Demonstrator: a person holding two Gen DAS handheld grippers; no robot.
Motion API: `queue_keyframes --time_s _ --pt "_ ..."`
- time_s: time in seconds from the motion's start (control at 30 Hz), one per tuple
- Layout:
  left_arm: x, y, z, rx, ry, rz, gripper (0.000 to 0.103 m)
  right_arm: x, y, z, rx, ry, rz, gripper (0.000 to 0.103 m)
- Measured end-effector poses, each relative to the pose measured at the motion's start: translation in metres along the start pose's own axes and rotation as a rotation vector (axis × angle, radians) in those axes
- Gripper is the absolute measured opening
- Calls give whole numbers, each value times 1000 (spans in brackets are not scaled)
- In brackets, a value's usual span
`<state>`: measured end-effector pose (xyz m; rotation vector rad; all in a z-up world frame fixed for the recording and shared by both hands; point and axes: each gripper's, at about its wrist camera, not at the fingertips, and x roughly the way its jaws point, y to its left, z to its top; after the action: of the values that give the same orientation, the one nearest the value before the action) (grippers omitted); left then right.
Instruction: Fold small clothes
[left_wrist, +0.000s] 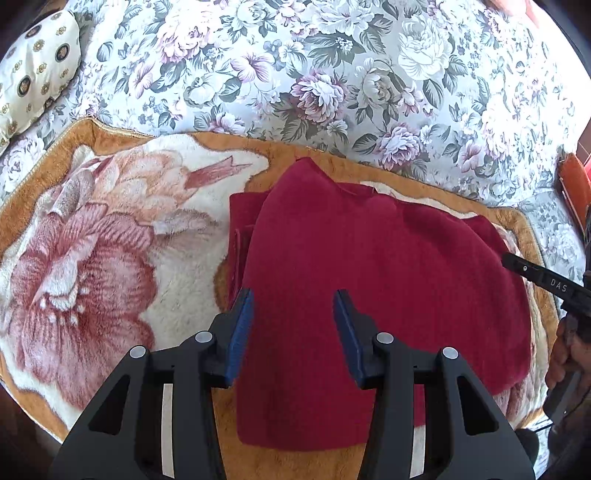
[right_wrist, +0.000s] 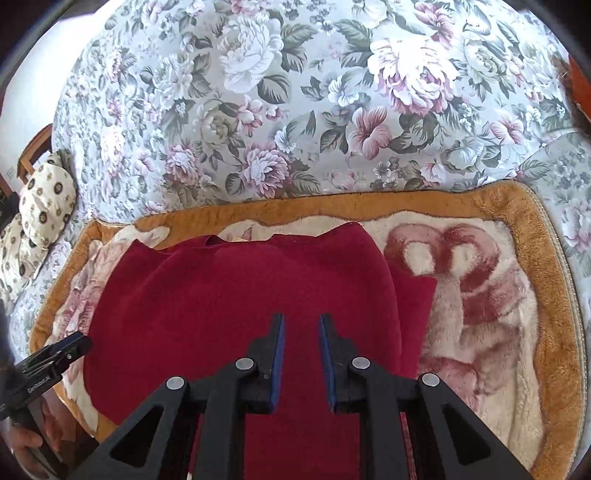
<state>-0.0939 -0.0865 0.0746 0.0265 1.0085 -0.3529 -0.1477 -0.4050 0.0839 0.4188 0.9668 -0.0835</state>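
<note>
A dark red garment (left_wrist: 369, 280) lies partly folded on a plush flower-print blanket (left_wrist: 110, 258). It also shows in the right wrist view (right_wrist: 229, 295). My left gripper (left_wrist: 293, 295) is open and empty, held just above the garment's left part. My right gripper (right_wrist: 301, 319) is open and empty, above the garment's right part. A folded layer sticks out at the garment's left edge (left_wrist: 240, 218) and at its right edge (right_wrist: 413, 295). The right gripper's tip (left_wrist: 532, 273) shows at the right of the left wrist view. The left gripper's tip (right_wrist: 62, 350) shows at the left of the right wrist view.
The blanket has an orange-brown border (right_wrist: 546, 277) and lies on a bed with a grey flowered cover (left_wrist: 332, 74). A cream patterned pillow (left_wrist: 33, 66) sits at the far left. An orange object (left_wrist: 576, 184) stands at the right edge.
</note>
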Motion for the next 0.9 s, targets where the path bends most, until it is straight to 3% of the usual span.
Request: queue_keyframes --time_s 0.17,0.37,0.5,0.63,0.7,0.77,0.8,0.87,0.9 --pt "34 0 23 7 24 24 44 33 -20 11 35 11 -105 17" --pt "60 -2 31 11 58 58 44 41 -25 20 24 34 -119 17" --pt "47 -2 26 1 41 42 44 20 -1 15 -1 15 -33 17" --pt "22 14 11 -86 35 -51 45 21 38 6 -62 34 58 17" --pt "10 23 -5 -131 35 -91 52 35 59 3 -92 57 89 18" --pt "0 30 -25 -140 44 -75 59 56 77 -1 -119 102 99 19" --pt "-2 32 -35 -147 55 -64 62 75 87 -4 -138 173 102 23" --pt "0 37 -52 -158 104 -81 63 76 105 -2 -183 157 30 24" --pt "2 41 -58 -170 124 -91 63 73 113 2 -197 153 39 24"
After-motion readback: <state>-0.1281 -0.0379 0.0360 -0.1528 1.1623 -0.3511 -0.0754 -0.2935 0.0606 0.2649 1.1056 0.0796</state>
